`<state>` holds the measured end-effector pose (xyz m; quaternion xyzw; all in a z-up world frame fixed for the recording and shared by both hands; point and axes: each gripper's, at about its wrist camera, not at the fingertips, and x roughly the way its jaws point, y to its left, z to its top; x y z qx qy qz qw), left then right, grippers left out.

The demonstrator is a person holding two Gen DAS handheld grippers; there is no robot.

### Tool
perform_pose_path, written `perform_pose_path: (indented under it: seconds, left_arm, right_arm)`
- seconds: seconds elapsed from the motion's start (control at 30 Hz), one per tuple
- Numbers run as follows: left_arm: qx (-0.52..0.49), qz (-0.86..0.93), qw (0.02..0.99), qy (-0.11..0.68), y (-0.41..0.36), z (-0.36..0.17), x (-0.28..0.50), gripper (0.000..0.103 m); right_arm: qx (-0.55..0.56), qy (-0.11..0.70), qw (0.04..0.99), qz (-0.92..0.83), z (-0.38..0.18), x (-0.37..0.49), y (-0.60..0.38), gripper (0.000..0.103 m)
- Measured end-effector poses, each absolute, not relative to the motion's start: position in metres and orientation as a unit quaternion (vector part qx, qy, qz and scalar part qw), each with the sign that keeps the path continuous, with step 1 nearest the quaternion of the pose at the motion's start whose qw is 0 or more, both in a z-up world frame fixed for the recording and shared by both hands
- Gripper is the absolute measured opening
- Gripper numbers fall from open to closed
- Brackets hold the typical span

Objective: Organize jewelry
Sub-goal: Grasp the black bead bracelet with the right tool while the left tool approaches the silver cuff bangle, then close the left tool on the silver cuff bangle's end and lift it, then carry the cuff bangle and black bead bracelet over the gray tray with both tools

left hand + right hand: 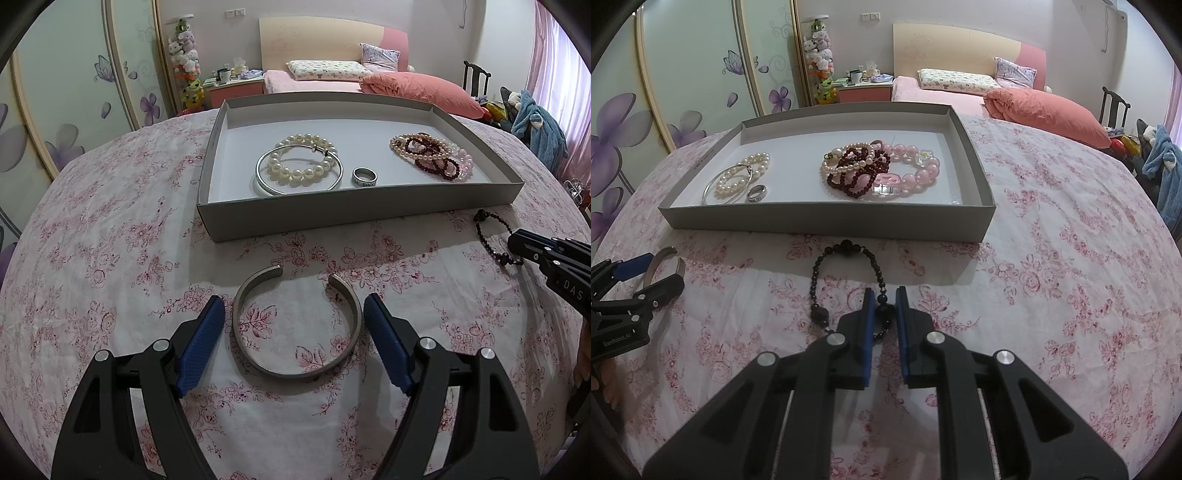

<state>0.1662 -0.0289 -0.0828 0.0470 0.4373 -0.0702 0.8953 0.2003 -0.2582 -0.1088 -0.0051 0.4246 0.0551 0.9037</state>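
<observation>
Blue-padded left gripper [294, 332] stands apart around the open grey metal cuff bangle [296, 325], not yet pinching; right gripper [884, 314] is clamped on the black beaded bracelet [846, 280]. Ahead, the grey cardboard tray [354, 212] already holds pearls, bangle, ring; two pieces remain.

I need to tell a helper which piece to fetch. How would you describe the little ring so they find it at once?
Look in the grey tray on the floral cloth. Near its front wall, between the silver bangle circling a pearl bracelet and the pile of pink and dark red beads, lies the ring: the smallest piece, a plain metal band with lettering.
</observation>
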Motion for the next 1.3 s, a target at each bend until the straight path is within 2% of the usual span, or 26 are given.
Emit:
perform_pose_path:
  seconds: [0.3,0.43,0.73,0.93,1.3]
  left_arm:
    - [0.047,-0.07,0.895,0.437,-0.029,-0.083,0.166,0.077]
    - [0.042,-0.063,0.898,0.434,-0.027,-0.082,0.166,0.068]
    - [0.031,-0.056,0.899,0.433,-0.022,-0.083,0.163,0.068]
    - [0.004,-0.049,0.903,0.427,-0.008,-0.08,0.153,0.068]
    - [-0.03,-0.048,0.944,0.325,0.0,-0.035,0.118,0.068]
  right_arm:
    - [-0.004,0.425,0.904,0.055,-0.109,0.2,-0.259,0.012]
    - [0.003,0.425,0.903,0.058,-0.108,0.201,-0.26,0.012]
    - [0.024,0.419,0.906,0.059,-0.106,0.191,-0.264,0.012]
    - [0.047,0.377,0.922,0.074,-0.082,0.174,-0.265,0.012]
    - [0.077,0.289,0.949,0.096,-0.032,0.148,-0.26,0.012]
